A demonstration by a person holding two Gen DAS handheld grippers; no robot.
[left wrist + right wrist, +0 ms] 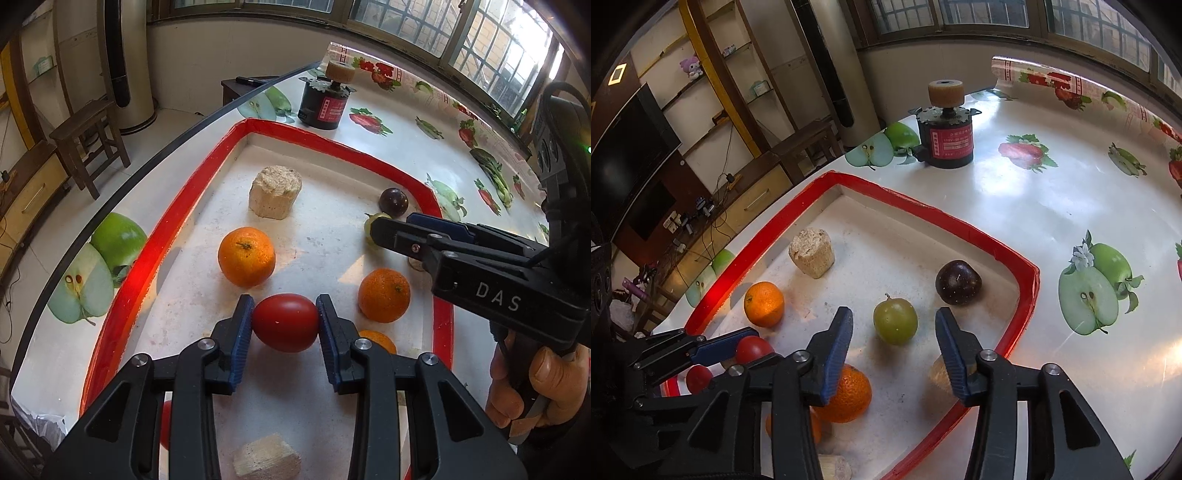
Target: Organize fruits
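The left gripper (285,320) is narrowed onto a red tomato (285,322): both blue pads (242,332) press against the tomato's sides, so it is pinched between them. The tomato sits over the white floor of the red-rimmed tray (166,236), toward the tray's near end.

The right gripper (894,328) has its jaws spread apart, with nothing pressed between them. A green round fruit (895,320) lies on the tray floor between the two blue fingers (838,347) as that camera sees it, clear of both pads. In the left wrist view this gripper reaches in from the right, its tip in front of the green fruit, and a hand (535,391) grips its handle.

Inside the tray, a dark purple round fruit (958,282) lies by the far right corner, just beyond the green fruit. An orange (246,256) lies near the tray's left rim, a second orange (384,295) near the right rim, and a third, partly hidden, sits behind the left gripper's right finger. A pale fibrous block (275,197) stands toward the tray's far end. A second tomato (699,379) lies at the tray's near left corner.

Beyond the tray's far rim, on the fruit-print tablecloth (1034,192), stands a black cylindrical motor (945,142) with a red label.
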